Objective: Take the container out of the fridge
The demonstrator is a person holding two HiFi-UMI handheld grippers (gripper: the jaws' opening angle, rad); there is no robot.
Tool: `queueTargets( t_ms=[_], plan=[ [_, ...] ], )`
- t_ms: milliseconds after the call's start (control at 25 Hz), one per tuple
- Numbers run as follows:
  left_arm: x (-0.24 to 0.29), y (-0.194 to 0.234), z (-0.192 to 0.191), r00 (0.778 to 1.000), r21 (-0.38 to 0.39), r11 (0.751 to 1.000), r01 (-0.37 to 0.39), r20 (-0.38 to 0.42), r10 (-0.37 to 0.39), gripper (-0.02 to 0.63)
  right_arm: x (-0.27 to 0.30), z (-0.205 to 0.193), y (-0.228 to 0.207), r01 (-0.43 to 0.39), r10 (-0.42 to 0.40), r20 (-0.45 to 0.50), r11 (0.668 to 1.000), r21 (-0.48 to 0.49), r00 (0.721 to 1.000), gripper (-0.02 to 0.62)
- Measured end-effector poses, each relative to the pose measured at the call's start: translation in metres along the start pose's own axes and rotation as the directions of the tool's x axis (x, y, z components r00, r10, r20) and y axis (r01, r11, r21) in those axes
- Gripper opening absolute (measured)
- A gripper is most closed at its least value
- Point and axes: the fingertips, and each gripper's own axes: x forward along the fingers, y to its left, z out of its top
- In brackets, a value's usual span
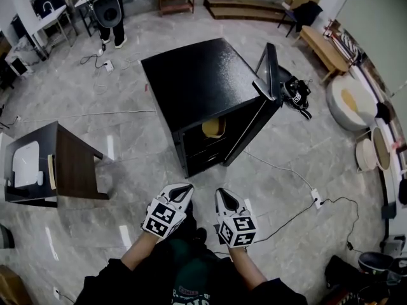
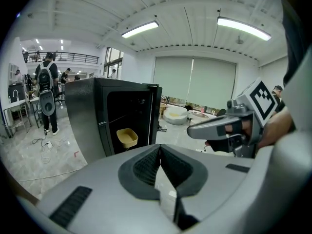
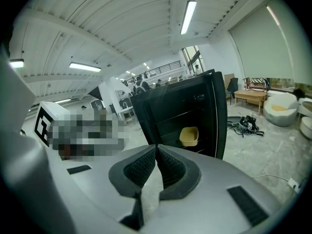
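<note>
A small black fridge (image 1: 203,88) stands on the floor with its door (image 1: 254,129) swung open to the right. Inside, on a shelf, sits a yellow container (image 1: 213,128), also seen as the yellow container (image 2: 127,137) and the yellow container (image 3: 189,136). My left gripper (image 1: 186,190) and right gripper (image 1: 222,196) are held low in front of me, well short of the fridge. Both are shut with nothing between the jaws. The left gripper (image 2: 159,147) and the right gripper (image 3: 156,147) both face the fridge opening.
A dark side table (image 1: 63,167) stands at the left. A white cable and power strip (image 1: 316,199) lie on the floor at the right. Shoes (image 1: 296,97), a bench (image 1: 321,46) and round cushions (image 1: 348,100) sit beyond the fridge. A person with a backpack (image 1: 108,8) stands far off.
</note>
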Motion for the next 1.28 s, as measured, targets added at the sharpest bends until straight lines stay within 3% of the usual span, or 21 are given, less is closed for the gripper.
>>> queueTargets(
  t_ms=[600,920,1280],
  plan=[
    [0.018,0.020,-0.003,0.999,-0.016,0.999,0.029,-0.034,-0.030,0.014,0.034,0.007,-0.016,0.006,-0.006,-0.006,0.999,0.051,1.000,0.039],
    [0.031,0.023,-0.005,0.996,-0.013,0.998,0.056,-0.064,-0.057,0.014,0.052,0.006,-0.037,0.037,-0.035,-0.013,0.986,0.163,0.999,0.094],
    [0.034,0.024,-0.005,0.994,-0.010,0.997,0.073,-0.076,-0.074,0.014,0.078,0.005,-0.066,0.069,-0.064,-0.029,0.957,0.282,0.998,0.103]
  ],
)
